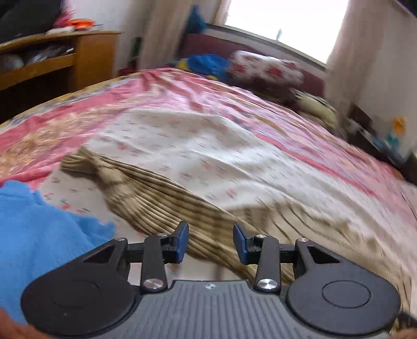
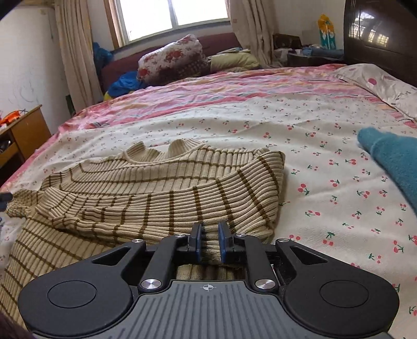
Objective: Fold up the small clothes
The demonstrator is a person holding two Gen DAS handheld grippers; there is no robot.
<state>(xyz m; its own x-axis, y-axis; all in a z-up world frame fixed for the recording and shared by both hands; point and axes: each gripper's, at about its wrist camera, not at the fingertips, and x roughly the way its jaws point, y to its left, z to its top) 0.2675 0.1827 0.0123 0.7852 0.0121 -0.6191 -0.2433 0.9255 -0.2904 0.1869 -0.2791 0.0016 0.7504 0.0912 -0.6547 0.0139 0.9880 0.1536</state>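
Striped sweater [image 2: 161, 187], cherry-print sheet [image 2: 325, 161], no legible writing

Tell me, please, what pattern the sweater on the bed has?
The sweater is beige ribbed knit with thin brown stripes, clearest in the right wrist view.

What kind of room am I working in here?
A home bedroom, most likely. The striped sweater lies on a wide bed with a cherry-print sheet and dark headboard; a curtained window sits behind it.
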